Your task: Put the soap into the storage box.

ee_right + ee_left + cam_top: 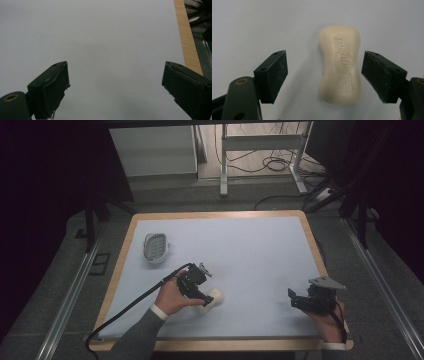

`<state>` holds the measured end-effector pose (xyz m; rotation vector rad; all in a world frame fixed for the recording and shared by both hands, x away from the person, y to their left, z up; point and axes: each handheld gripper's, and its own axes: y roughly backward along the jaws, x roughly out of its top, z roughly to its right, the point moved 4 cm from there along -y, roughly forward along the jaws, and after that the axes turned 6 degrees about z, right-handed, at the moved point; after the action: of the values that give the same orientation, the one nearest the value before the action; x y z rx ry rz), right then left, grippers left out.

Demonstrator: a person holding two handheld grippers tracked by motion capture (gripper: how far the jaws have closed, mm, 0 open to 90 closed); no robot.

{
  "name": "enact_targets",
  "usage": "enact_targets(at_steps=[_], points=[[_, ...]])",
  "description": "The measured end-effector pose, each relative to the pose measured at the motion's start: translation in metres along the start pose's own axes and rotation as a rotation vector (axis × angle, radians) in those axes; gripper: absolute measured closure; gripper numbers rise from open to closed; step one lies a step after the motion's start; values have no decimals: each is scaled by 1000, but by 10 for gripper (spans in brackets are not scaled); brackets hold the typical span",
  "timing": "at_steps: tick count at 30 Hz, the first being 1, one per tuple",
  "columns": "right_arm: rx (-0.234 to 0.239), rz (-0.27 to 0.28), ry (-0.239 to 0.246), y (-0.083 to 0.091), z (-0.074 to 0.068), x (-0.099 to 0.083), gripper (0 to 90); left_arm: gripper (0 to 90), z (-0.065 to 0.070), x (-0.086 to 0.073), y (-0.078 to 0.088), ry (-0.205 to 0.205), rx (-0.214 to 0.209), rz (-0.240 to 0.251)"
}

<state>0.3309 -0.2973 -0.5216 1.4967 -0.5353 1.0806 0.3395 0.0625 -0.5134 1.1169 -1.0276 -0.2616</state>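
A cream bar of soap [341,65] with embossed lettering lies flat on the pale blue mat [250,255]. My left gripper [324,76] is open directly over it, one black jaw on each side, neither touching. In the high view the soap [214,298] pokes out from under the left gripper [204,300] near the mat's front middle. A white soap dish [155,247] with a slotted insert sits at the back left. My right gripper [294,300] is open at the front right, and in its own view the right gripper [116,90] holds nothing over bare mat.
The wooden table edge [187,37] runs close to my right gripper's right side. A black cable [130,306] trails from the left gripper off the front left. Table legs and cables [270,162] stand on the floor beyond the table.
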Motion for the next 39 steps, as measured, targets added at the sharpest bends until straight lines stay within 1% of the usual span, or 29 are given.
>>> enact_targets(at_steps=[3, 5, 9, 21, 25, 27, 31, 36, 39], points=[[-5, -1, 1, 0, 0, 0, 71, 215, 0, 0, -2, 0, -3, -6], [-4, -2, 2, 0, 0, 0, 71, 215, 1, -1, -5, -12, -7, -21], [-8, -6, 0, -1, 0, -1, 71, 214, 3, -3, -12, -19, -17, -45], [-10, -7, 3, -2, 1, -1, 71, 229, 9, -8, -27, -36, -19, -83], [-12, -9, 3, -2, 2, -2, 70, 257, 10, -8, -30, -40, -12, -85], [-15, -8, 3, -1, 2, -2, 70, 288, 9, -9, -30, -45, -5, -84], [-16, -9, 4, -1, 3, -2, 71, 328, 10, -9, -31, -51, -12, -83], [-17, -9, 4, -1, 3, -2, 71, 356, 12, -10, -33, -55, -16, -91], [-18, -9, 5, -1, 3, -2, 71, 380, 13, -10, -33, -64, -11, -89]])
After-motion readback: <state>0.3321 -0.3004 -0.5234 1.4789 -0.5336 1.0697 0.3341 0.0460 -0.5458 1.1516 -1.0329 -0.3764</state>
